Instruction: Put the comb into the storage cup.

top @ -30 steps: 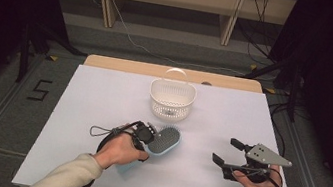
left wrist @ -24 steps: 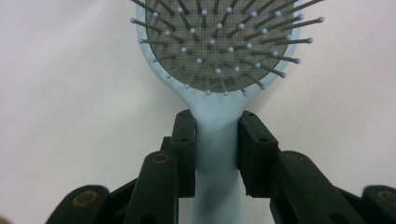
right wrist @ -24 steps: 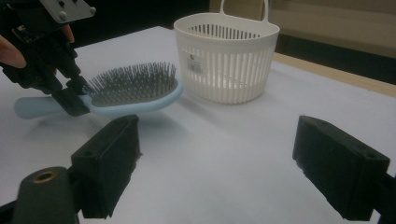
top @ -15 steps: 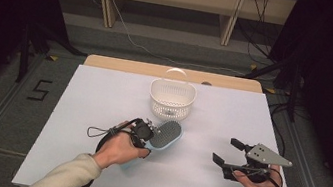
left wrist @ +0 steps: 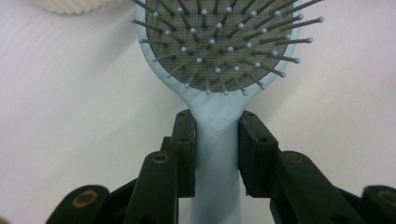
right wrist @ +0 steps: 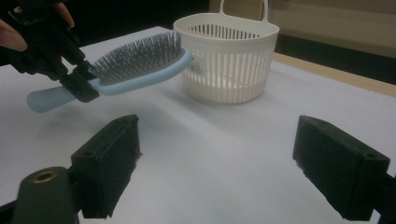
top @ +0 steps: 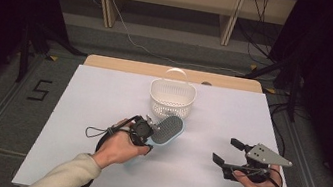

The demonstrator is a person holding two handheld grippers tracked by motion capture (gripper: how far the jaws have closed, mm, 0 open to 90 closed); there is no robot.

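A light blue hairbrush point(top: 167, 129) with a grey bristle pad is held by its handle in my left gripper point(top: 148, 132), just in front of the white slotted basket point(top: 172, 98). In the left gripper view both jaws press on the handle point(left wrist: 217, 154) below the bristle head point(left wrist: 219, 42). The right gripper view shows the brush point(right wrist: 140, 60) off the table, bristles up, its head close to the basket point(right wrist: 226, 56). My right gripper point(top: 226, 151) is at the right, over bare table, jaws wide apart point(right wrist: 219, 154) with nothing between them.
The white table cover point(top: 103, 93) has free room left, right and front. The basket, with an upright handle, stands near the far edge. Dark floor, cables and shelf legs lie beyond the table.
The brush's head has come up a little and shifted toward the basket in my left gripper. The right gripper has stayed where it was.
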